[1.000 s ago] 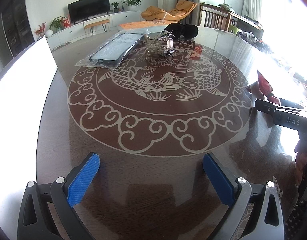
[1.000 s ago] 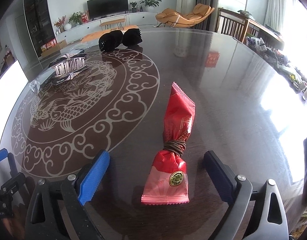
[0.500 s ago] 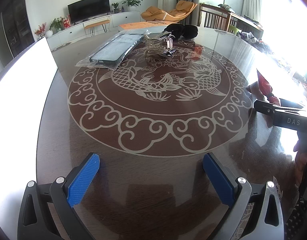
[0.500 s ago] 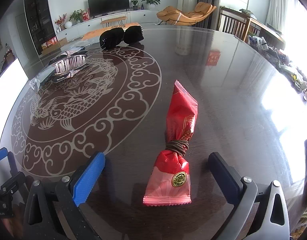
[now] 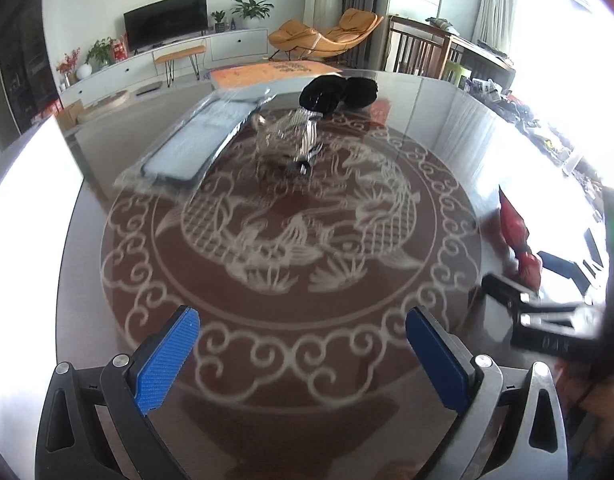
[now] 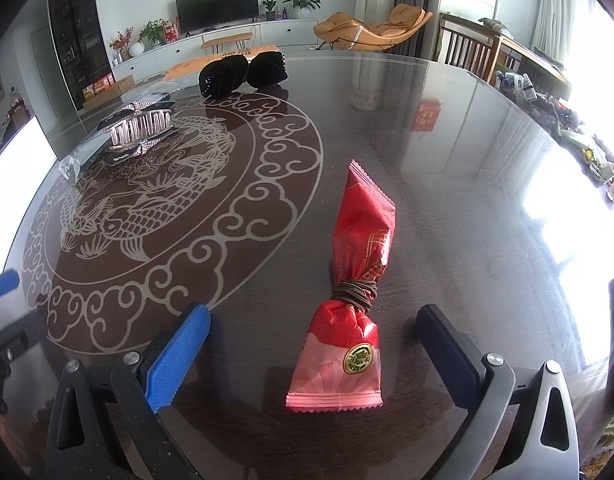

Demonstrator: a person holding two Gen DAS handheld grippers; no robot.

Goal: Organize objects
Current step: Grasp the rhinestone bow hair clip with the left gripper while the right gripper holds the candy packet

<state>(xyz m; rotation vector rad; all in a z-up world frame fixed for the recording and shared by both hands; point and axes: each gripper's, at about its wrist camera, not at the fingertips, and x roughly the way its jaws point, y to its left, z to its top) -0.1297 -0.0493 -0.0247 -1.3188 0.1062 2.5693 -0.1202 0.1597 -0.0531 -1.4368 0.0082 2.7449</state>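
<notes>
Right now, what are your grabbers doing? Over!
Left gripper open, empty. Right gripper open, straddling red packet flat on table. Nothing in the way.

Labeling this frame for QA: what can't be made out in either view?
- Left wrist view: red packet half lost in window glare; right tongs motion-blurred.
- Left wrist view: hair clip smeared by blur.
- Right wrist view: plastic sleeve mostly behind the clip; packet print too small.

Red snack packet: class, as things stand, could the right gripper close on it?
Probably yes. The red snack packet lies flat on the table between the open pads of the right gripper, with nothing blocking.
</notes>
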